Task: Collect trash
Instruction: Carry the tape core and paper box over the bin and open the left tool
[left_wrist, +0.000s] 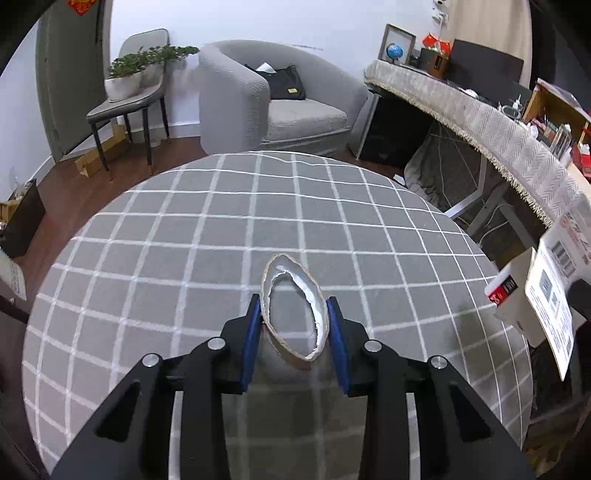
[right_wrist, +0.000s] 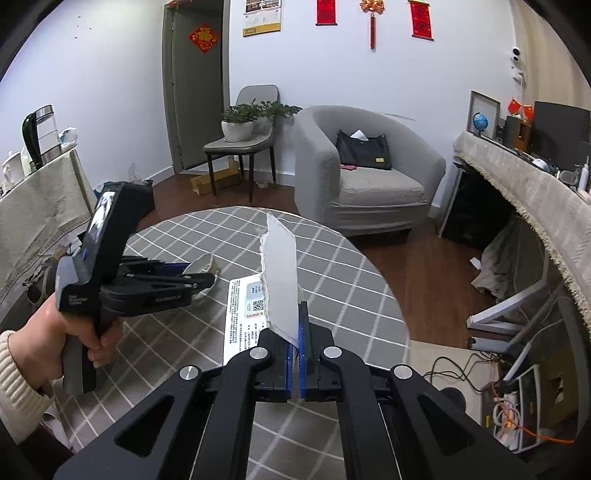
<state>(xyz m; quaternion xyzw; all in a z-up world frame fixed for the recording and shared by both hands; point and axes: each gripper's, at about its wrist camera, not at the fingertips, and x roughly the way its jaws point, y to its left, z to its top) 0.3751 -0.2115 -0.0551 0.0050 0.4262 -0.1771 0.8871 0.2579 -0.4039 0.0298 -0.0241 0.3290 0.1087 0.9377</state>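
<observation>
Two grippers work over a round counter (left_wrist: 155, 236) covered in a grey cloth with a white grid. Nearest in the left wrist view, the left gripper (left_wrist: 294, 321) has its blue pads clamped on either side of a cardboard tube (left_wrist: 295, 314), which is squashed into a flat oval; its torn white lining shows around the open end, pointing toward 12 o'clock. The tube sits at about the middle of the counter's near half, and whether it touches the cloth cannot be told. At 3 o'clock in that view, a torn packaging card (left_wrist: 550, 295) with printed text and barcodes stands at the counter's edge.

In the right wrist view, the right gripper (right_wrist: 294, 332) is clenched on the lower edge of that same white card (right_wrist: 280, 273), which rises upright from the pads toward 12 o'clock, its left side ragged. Its printed flap hangs beside it, toward 11 o'clock of the pads. At 9 o'clock, a hand (right_wrist: 70, 332) in a cream knitted sleeve grips the handle of the left gripper (right_wrist: 199, 277), with the tube's end (right_wrist: 201, 264) visible at its tips.

Beyond the counter, at 12 o'clock, stands a grey armchair (right_wrist: 369, 173) with a black bag (right_wrist: 364, 151) on its seat. At 11 o'clock a chair (right_wrist: 243, 147) carries potted plants (right_wrist: 255, 114).
</observation>
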